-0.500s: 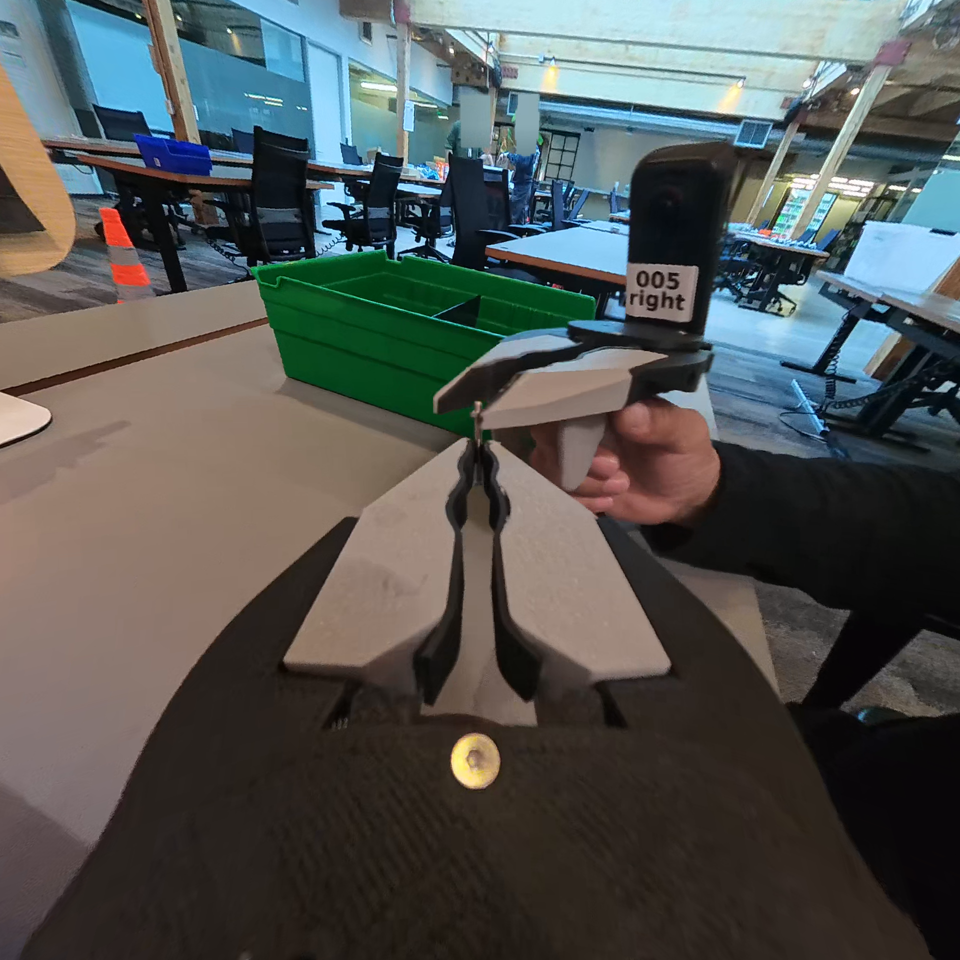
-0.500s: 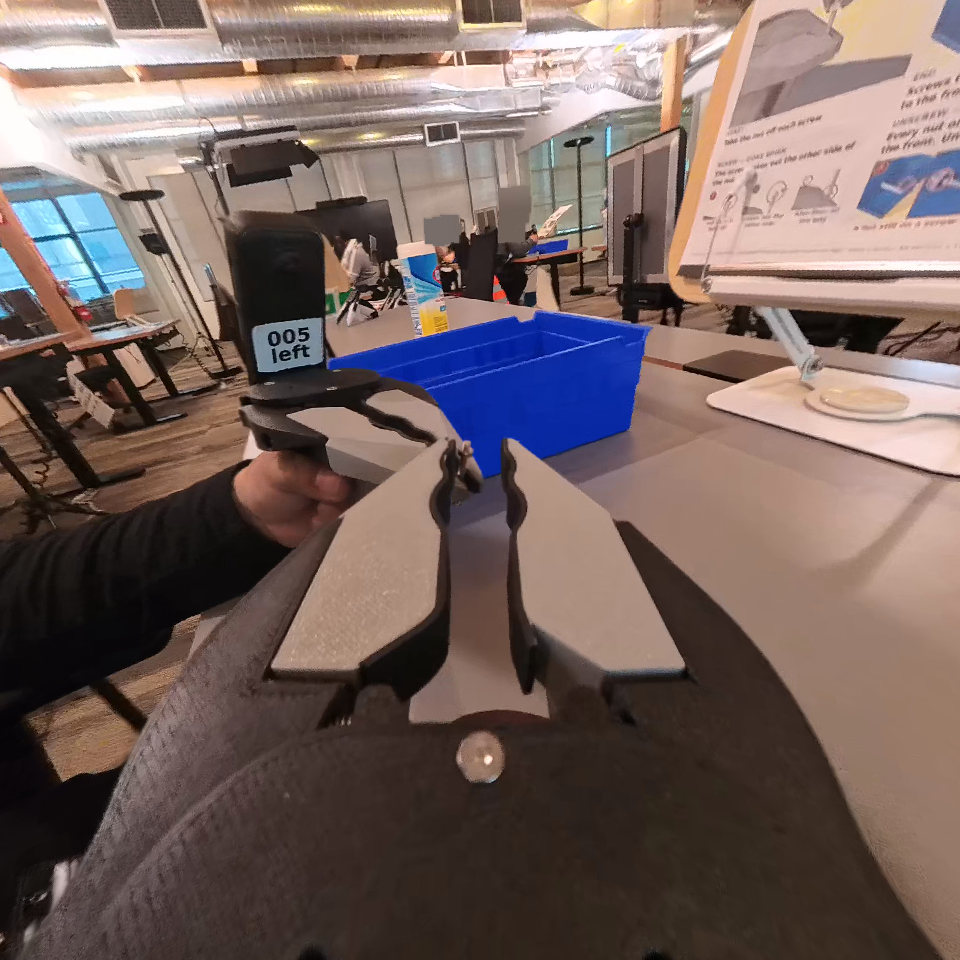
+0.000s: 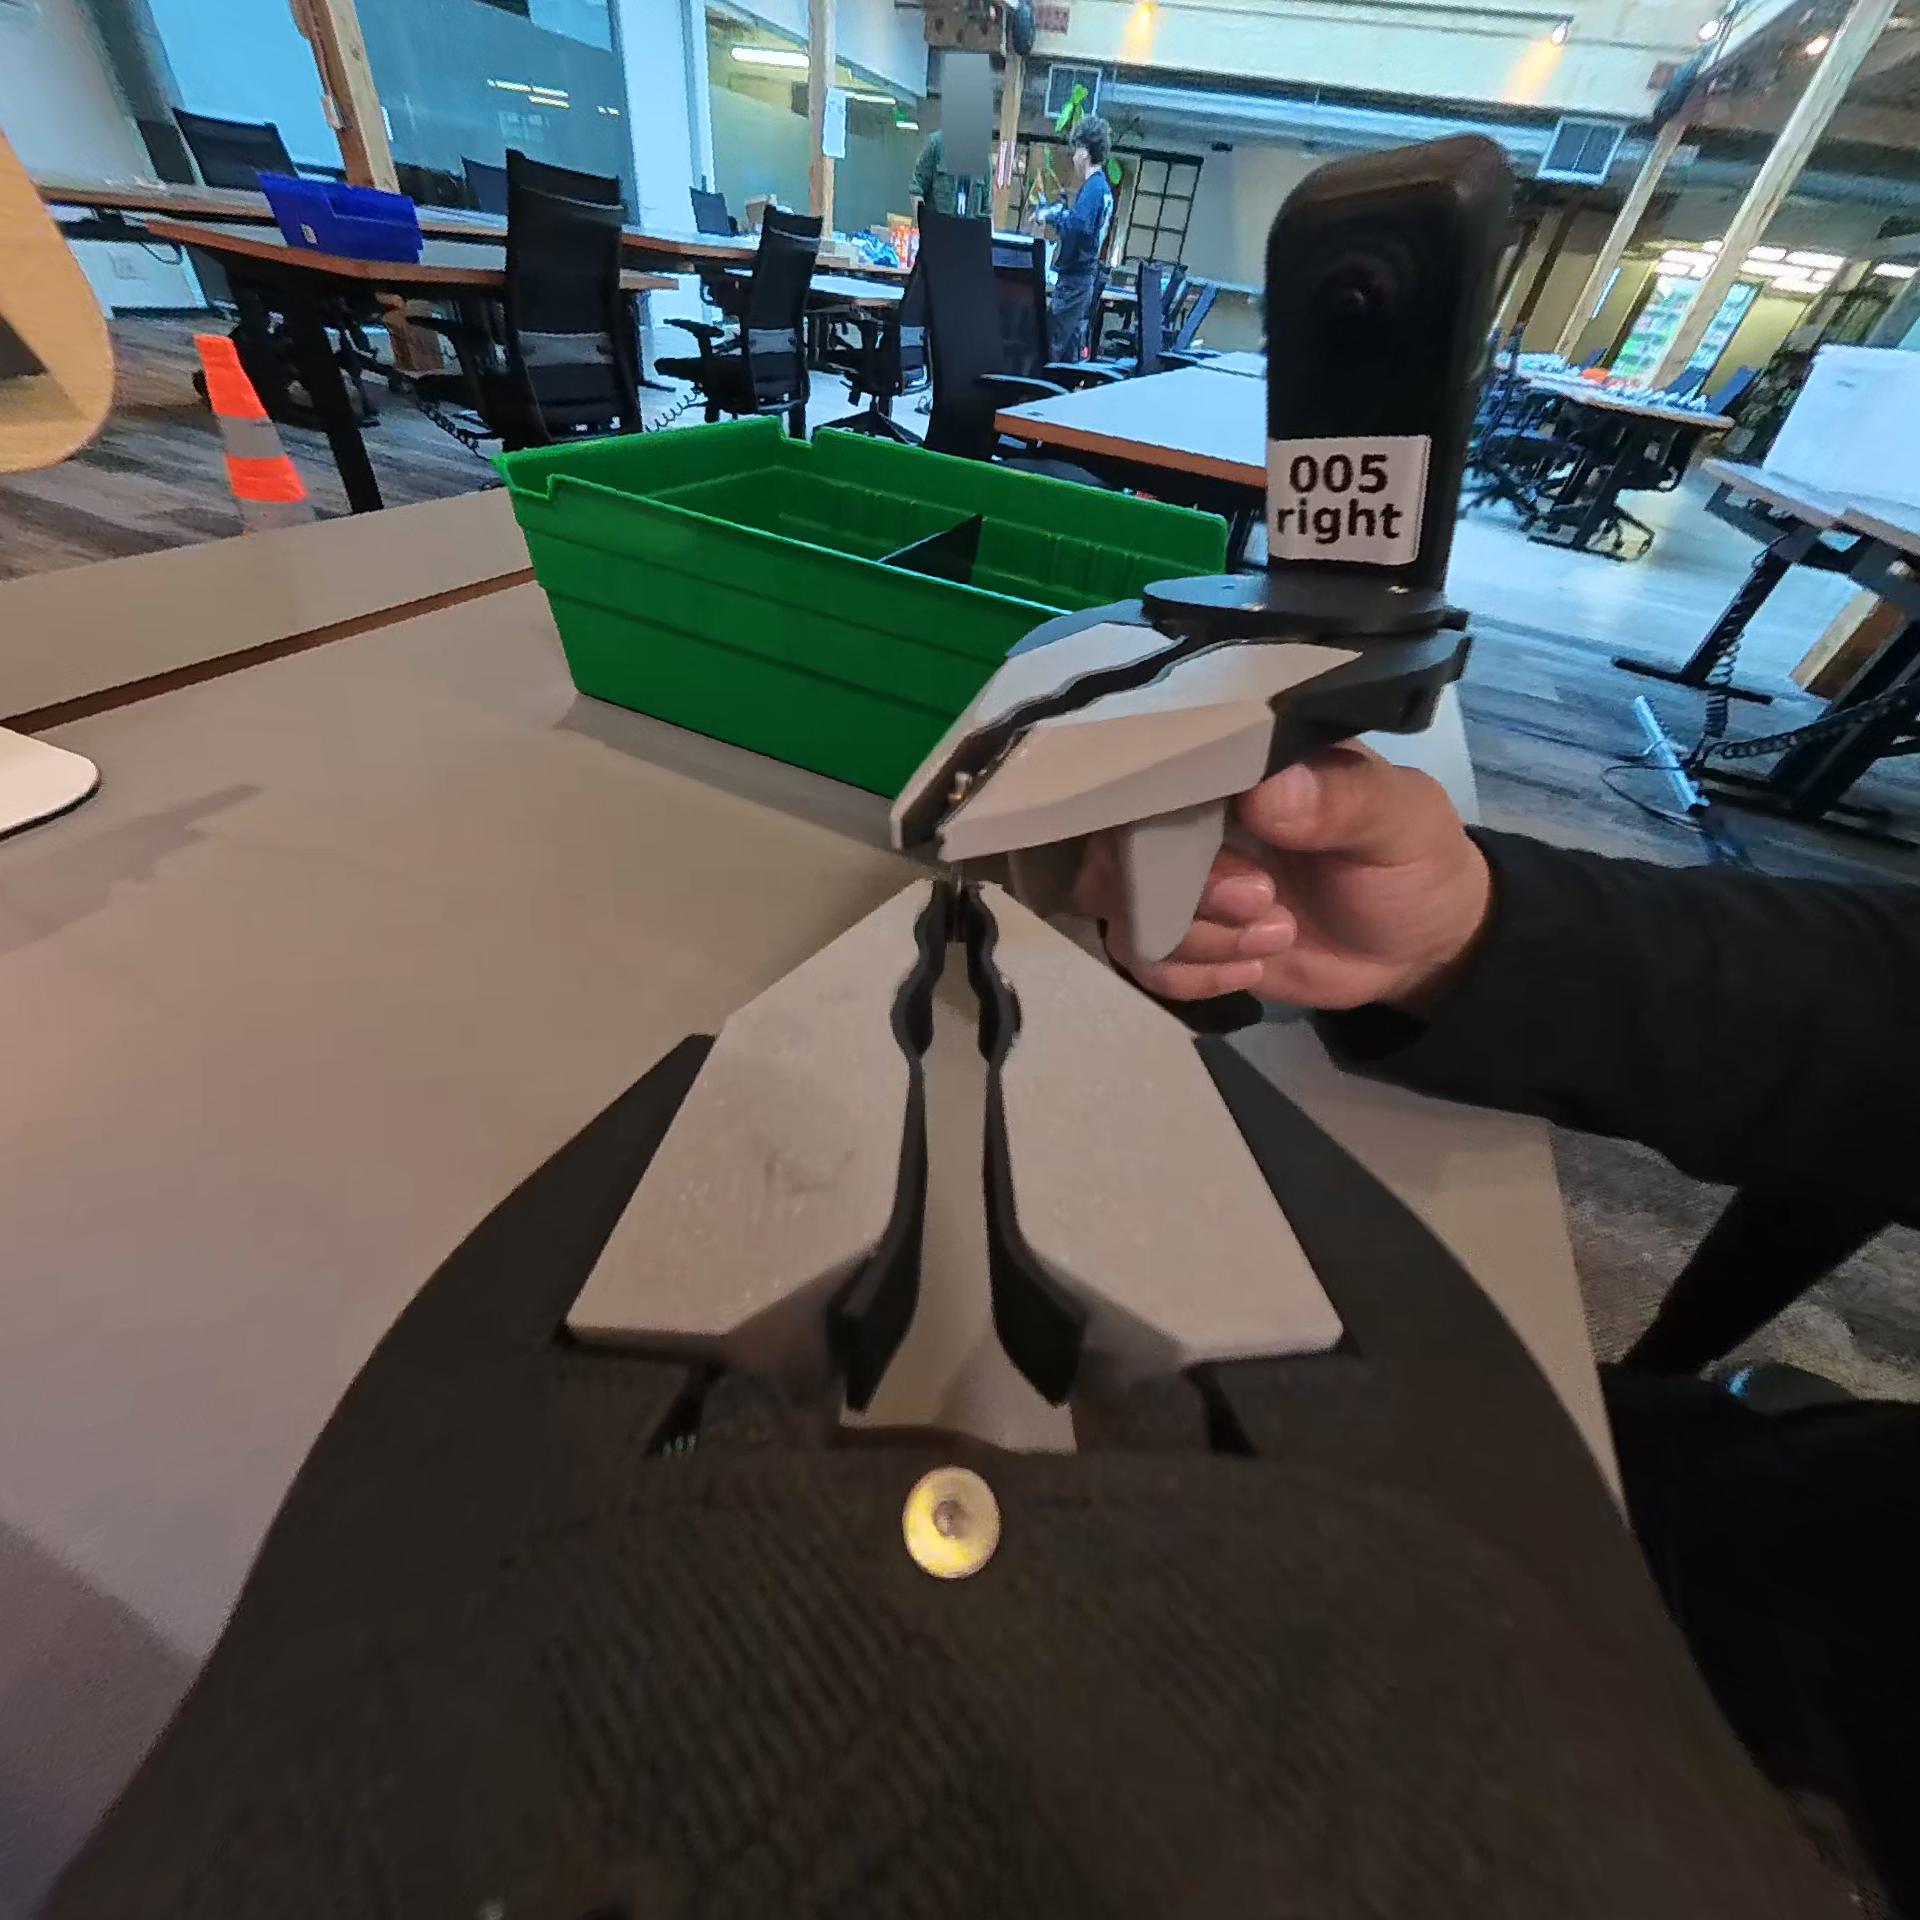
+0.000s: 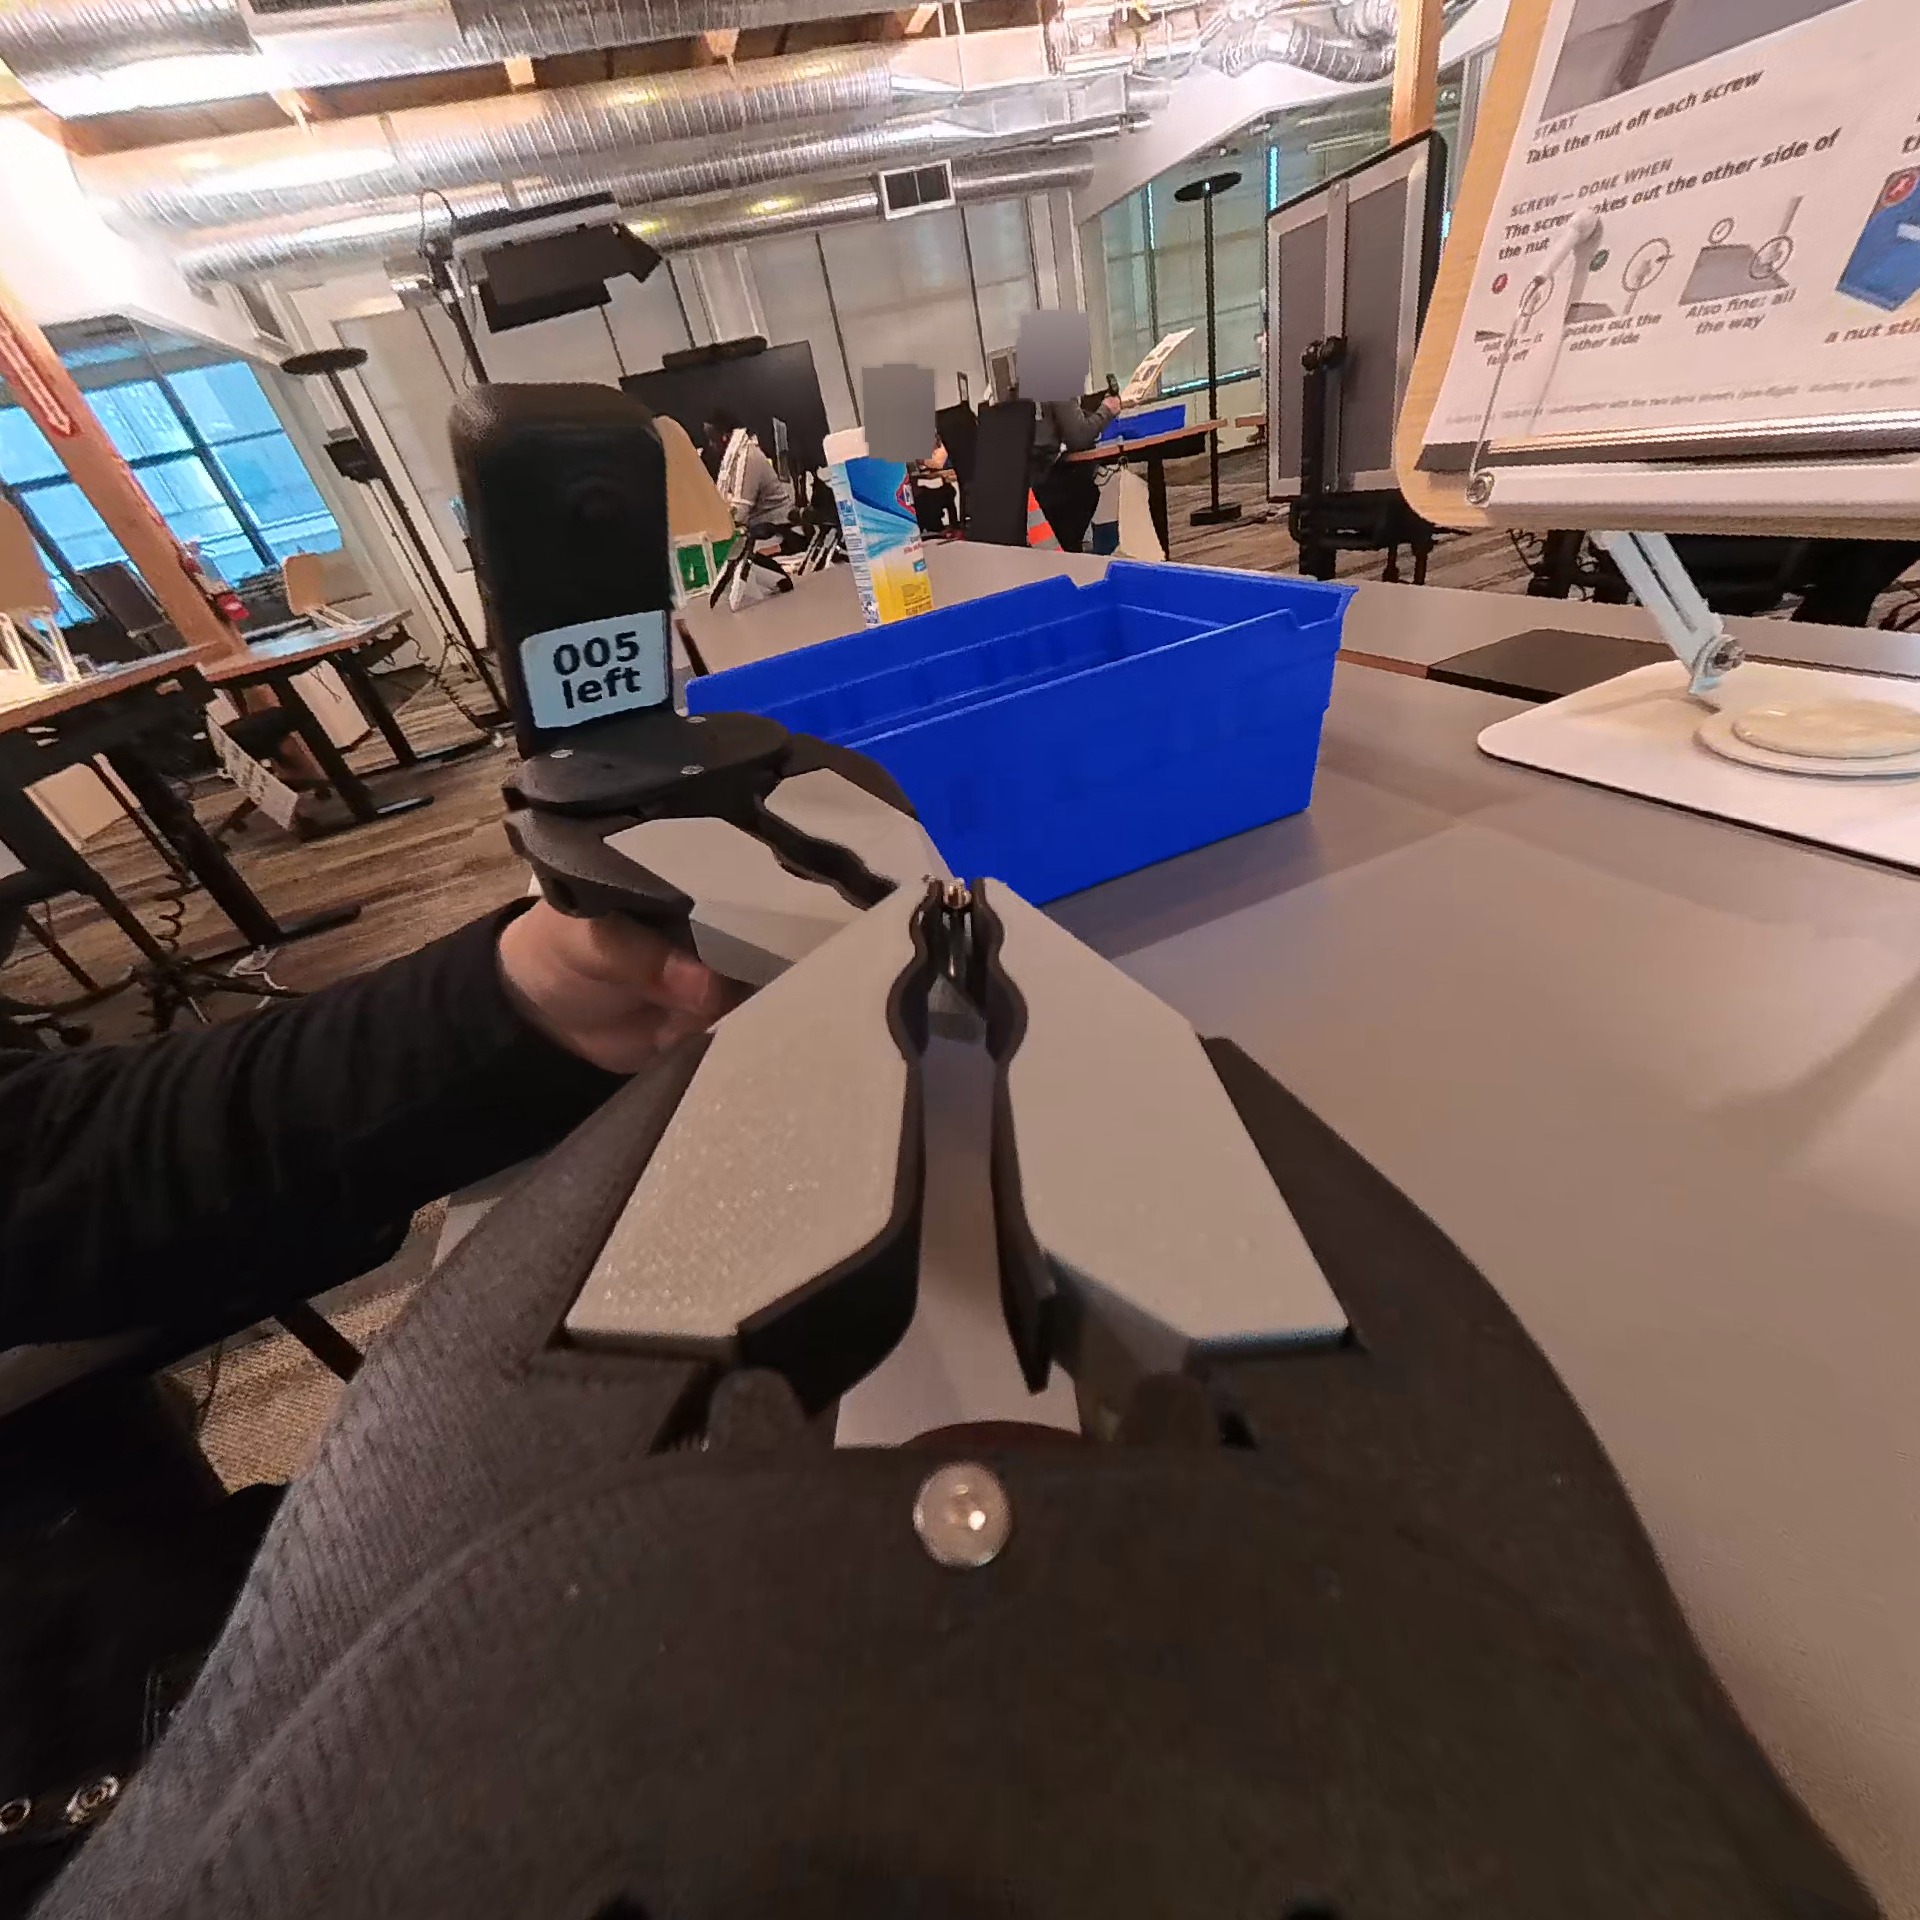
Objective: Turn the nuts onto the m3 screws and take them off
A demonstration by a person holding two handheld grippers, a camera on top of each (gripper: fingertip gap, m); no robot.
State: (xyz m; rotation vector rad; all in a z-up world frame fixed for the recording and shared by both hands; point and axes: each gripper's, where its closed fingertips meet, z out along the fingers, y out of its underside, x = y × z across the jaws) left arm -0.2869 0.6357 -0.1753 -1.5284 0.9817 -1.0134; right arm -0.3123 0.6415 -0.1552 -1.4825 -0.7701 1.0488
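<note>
My left gripper [image 3: 951, 914] is shut on a small m3 screw [image 3: 952, 885] that stands up from its fingertips. My right gripper [image 4: 951, 909] is shut on a small metal nut [image 4: 948, 894] at the screw's top. In the left wrist view the right gripper [image 3: 935, 816] comes in from the right, tilted down, with its tips just above mine and the nut [image 3: 962, 781] glinting between them. In the right wrist view the left gripper [image 4: 888, 883] comes in from the left and meets my fingertips. Both are held above the grey table [image 3: 312, 935].
A green bin [image 3: 748, 623] stands on the table behind the grippers in the left wrist view. A blue bin [image 4: 1091, 748] stands behind them in the right wrist view. An instruction board on a white stand [image 4: 1714, 748] is at the right. A person's hand holds each gripper. Left and right tips are no more than a few centimetres apart.
My right gripper was open around the screw's tip and has shut on the nut. It has tilted down onto the left gripper's tips. The left gripper stays shut on the screw.
</note>
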